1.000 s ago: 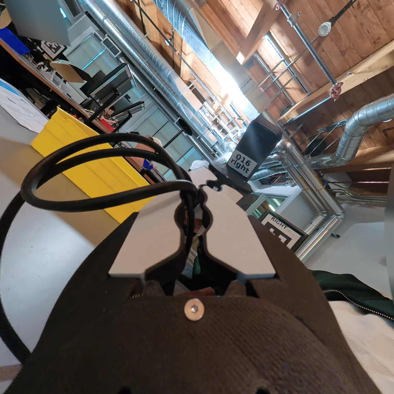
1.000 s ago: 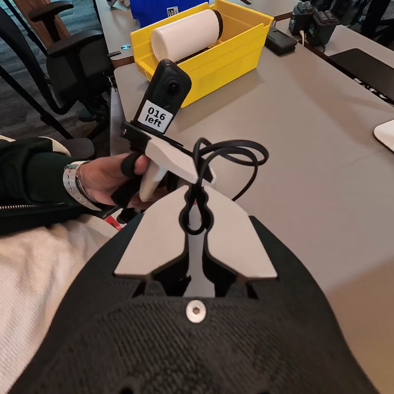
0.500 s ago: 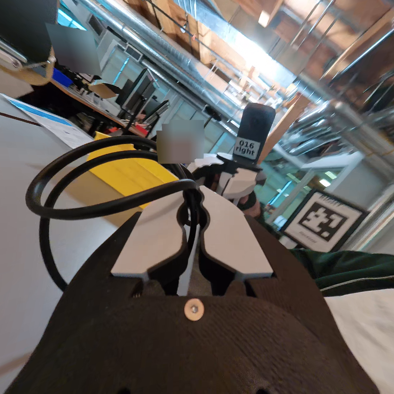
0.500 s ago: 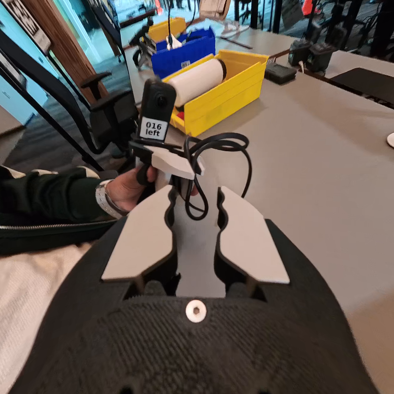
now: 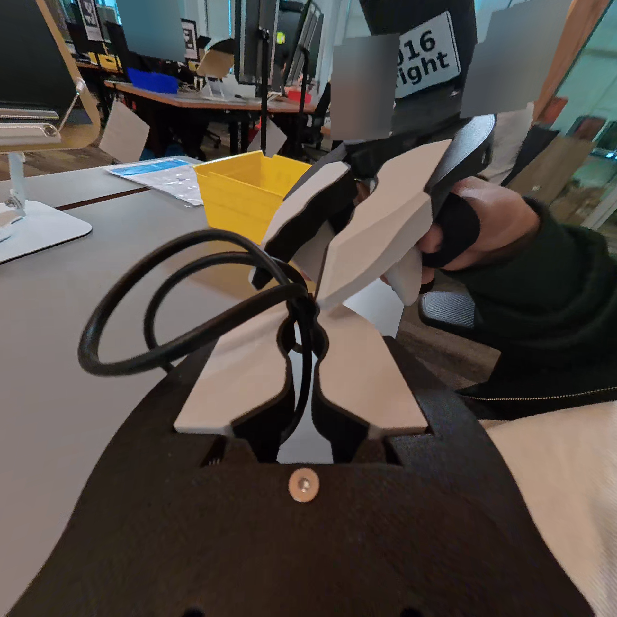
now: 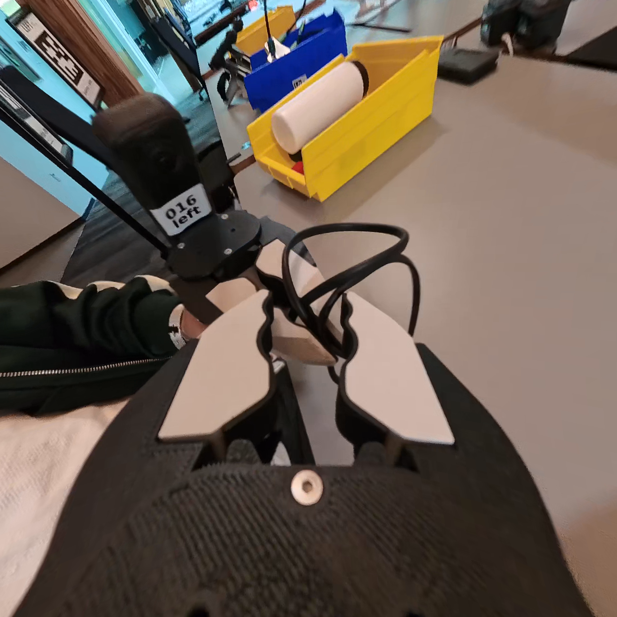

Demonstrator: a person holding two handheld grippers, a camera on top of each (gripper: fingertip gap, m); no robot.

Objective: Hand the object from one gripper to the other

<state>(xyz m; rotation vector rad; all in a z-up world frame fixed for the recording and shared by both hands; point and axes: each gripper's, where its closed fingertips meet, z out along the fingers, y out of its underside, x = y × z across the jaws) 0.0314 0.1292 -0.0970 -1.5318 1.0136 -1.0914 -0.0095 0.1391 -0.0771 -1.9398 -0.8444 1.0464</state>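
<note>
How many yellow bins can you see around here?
2 in the right wrist view: one yellow bin on the near table holding a white roll, another yellow bin farther back behind the blue bin. More may be hidden.

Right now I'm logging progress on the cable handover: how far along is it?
Done: the coiled black cable is off the table, pinched in the shut left gripper. In hand: the right gripper is open, its fingers either side of the cable strands by the left gripper's tips. Left: the right gripper must close on the cable, then the left must let go.
</note>
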